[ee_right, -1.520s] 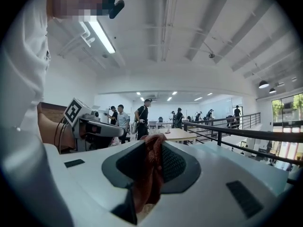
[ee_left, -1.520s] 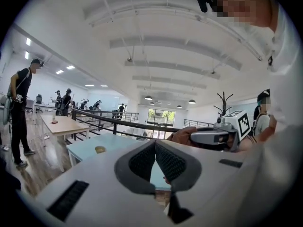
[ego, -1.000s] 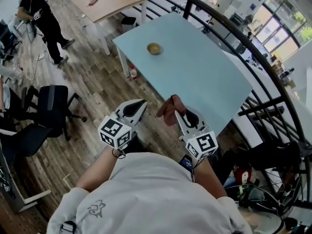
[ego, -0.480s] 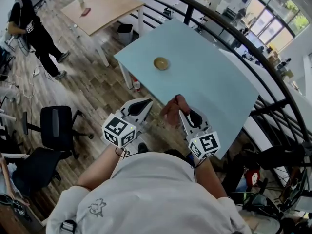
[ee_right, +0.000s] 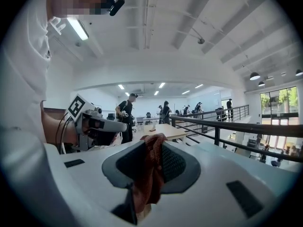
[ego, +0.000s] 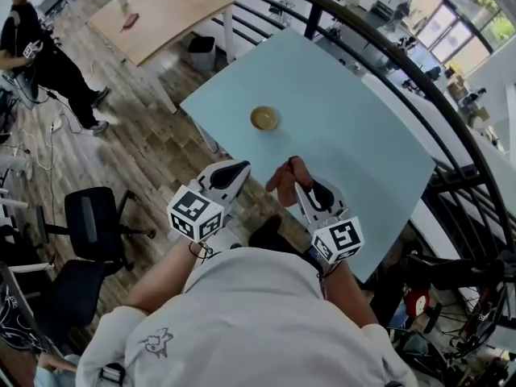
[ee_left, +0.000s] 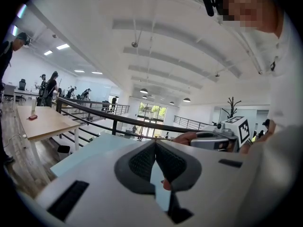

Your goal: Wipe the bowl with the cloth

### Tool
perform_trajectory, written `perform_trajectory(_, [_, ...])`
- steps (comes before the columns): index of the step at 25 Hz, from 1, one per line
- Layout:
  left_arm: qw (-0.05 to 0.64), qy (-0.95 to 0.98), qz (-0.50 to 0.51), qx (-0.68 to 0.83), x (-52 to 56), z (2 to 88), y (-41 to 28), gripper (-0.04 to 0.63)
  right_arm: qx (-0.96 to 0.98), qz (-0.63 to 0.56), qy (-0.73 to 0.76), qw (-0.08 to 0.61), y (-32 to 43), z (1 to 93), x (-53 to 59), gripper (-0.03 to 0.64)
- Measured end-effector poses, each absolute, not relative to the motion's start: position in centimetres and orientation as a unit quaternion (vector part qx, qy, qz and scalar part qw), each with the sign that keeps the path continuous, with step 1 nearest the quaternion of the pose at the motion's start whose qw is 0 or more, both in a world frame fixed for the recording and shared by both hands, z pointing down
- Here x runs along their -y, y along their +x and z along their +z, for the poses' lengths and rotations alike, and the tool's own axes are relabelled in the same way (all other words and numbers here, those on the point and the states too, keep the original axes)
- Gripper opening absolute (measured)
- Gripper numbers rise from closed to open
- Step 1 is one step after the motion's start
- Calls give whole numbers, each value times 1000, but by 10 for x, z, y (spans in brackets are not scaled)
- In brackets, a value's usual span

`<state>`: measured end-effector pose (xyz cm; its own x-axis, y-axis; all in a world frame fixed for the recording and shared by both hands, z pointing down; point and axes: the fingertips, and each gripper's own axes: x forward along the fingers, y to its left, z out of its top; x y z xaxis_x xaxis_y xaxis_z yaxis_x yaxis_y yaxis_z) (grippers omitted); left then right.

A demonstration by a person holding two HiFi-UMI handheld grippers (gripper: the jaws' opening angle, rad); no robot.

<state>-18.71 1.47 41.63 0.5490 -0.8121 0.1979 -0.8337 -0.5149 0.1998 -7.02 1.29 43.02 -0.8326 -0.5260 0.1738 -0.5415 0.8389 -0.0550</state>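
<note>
While the right gripper (ego: 298,180) clamps the cloth (ego: 281,181) in its fingers, the left gripper (ego: 235,169) has fingers closed, empty

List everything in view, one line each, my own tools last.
bowl: one, tan, on the blue table
blue table: one, light blue, beside the railing
cloth: one, reddish-brown, in the right tool
wooden table: one, pale, far left
office chairs: two, black, left floor
railing: one, black, past the blue table
bystander: one, dark clothes, far left
left tool: one, white, shut, empty
right tool: one, white, shut on the cloth
</note>
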Motion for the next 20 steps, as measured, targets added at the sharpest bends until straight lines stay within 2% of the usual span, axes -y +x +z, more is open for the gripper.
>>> perform_trajectory(7, [151,864,68,476,70,435,-182,14,961,54,263,67,-73,433,73,100])
perform_trajectory(20, [209,852,126,463,153,492,-195,14,948,94,292,86,-65,461,126,100])
